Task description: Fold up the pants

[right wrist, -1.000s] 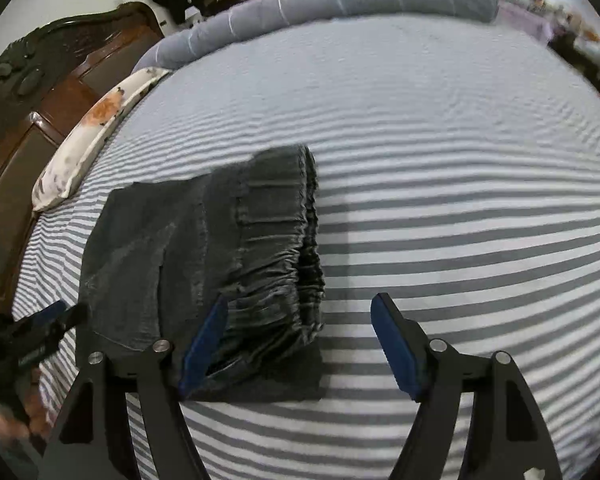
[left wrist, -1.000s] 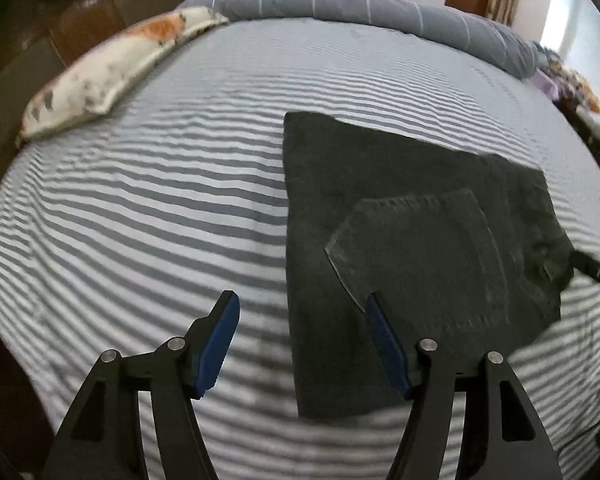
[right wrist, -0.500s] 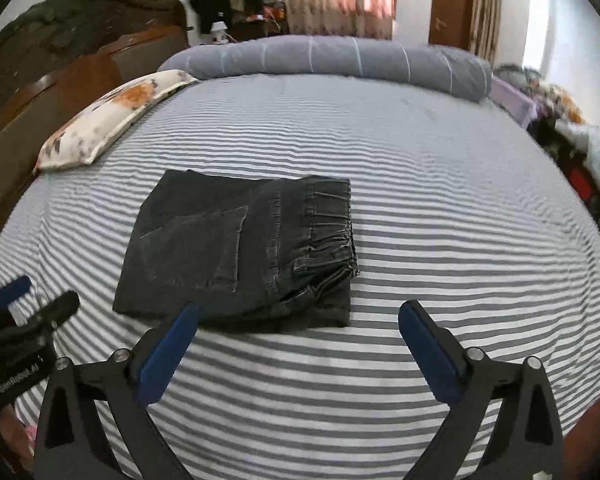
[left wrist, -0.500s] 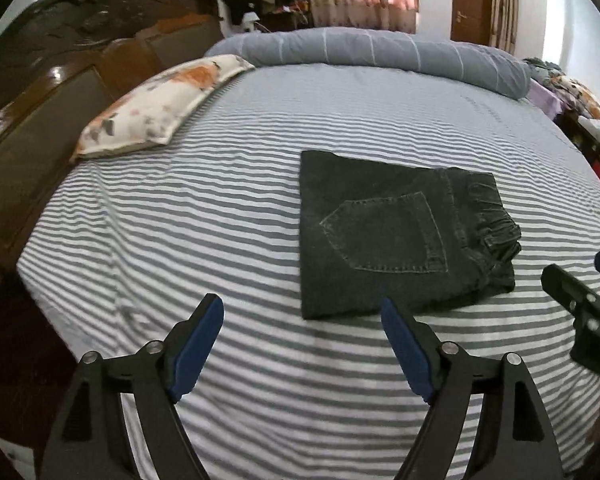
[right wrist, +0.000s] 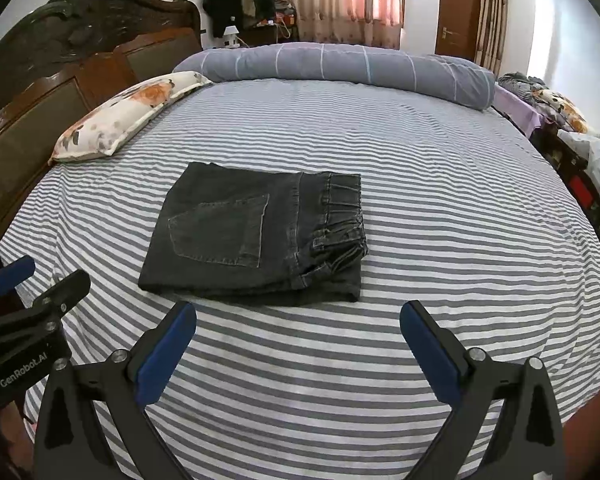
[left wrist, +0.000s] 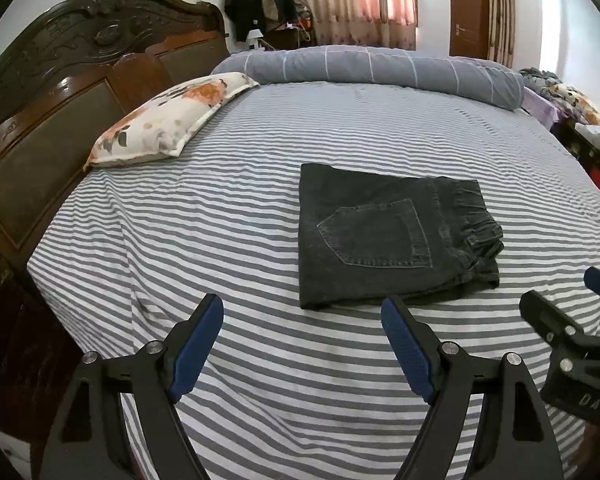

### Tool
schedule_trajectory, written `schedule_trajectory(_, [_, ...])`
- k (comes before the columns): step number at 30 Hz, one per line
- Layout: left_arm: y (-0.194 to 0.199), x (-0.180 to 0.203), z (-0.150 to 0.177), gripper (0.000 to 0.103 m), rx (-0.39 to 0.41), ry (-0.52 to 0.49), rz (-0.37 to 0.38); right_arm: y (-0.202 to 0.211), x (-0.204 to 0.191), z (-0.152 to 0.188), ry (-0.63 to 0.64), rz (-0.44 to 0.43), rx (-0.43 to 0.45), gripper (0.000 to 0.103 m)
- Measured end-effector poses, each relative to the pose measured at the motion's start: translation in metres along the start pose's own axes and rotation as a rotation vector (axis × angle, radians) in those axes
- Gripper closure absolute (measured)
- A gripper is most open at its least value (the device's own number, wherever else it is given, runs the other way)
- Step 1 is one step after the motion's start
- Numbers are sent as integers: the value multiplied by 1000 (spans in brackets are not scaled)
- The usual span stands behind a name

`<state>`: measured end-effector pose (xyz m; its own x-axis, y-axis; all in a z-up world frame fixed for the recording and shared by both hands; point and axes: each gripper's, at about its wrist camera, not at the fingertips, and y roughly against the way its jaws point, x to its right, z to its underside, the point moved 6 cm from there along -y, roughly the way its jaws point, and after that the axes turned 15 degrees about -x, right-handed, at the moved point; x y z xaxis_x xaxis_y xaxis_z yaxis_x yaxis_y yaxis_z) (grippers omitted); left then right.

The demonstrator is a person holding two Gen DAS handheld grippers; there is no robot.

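Pants (left wrist: 392,236) lie folded into compact dark rectangle mid-bed (left wrist: 220,216), back pocket up, waistband bunched at right edge. Left wrist view: left gripper (left wrist: 302,344) spread wide, empty, hanging short of near edge; nothing left to pinch. Right wrist view: right gripper (right wrist: 298,346) likewise spread, clear of pants, near bed's front edge. Folding looks finished.

My left gripper (right wrist: 24,320) carries white lettering, "GenRobot.AI", on its black body. On my right gripper (left wrist: 580,344) I can read only "DAS".
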<state>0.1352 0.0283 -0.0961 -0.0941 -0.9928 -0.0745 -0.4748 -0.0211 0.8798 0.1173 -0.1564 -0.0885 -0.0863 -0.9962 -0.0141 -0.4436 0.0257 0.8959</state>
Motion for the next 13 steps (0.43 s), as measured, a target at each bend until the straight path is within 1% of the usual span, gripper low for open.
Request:
schedule_trajectory(4, [0,2,2,22,7,-5,-20,-5,-2,6,7,-3,-17,2])
schedule_trajectory(9, [-1,4,3,22,1,-13,13,-7,-5,10,19,-4,-21,2])
schedule_trajectory(13, [-2,5,4,22,-8,-14,6,-7,-5,11,22,-10,-22,2])
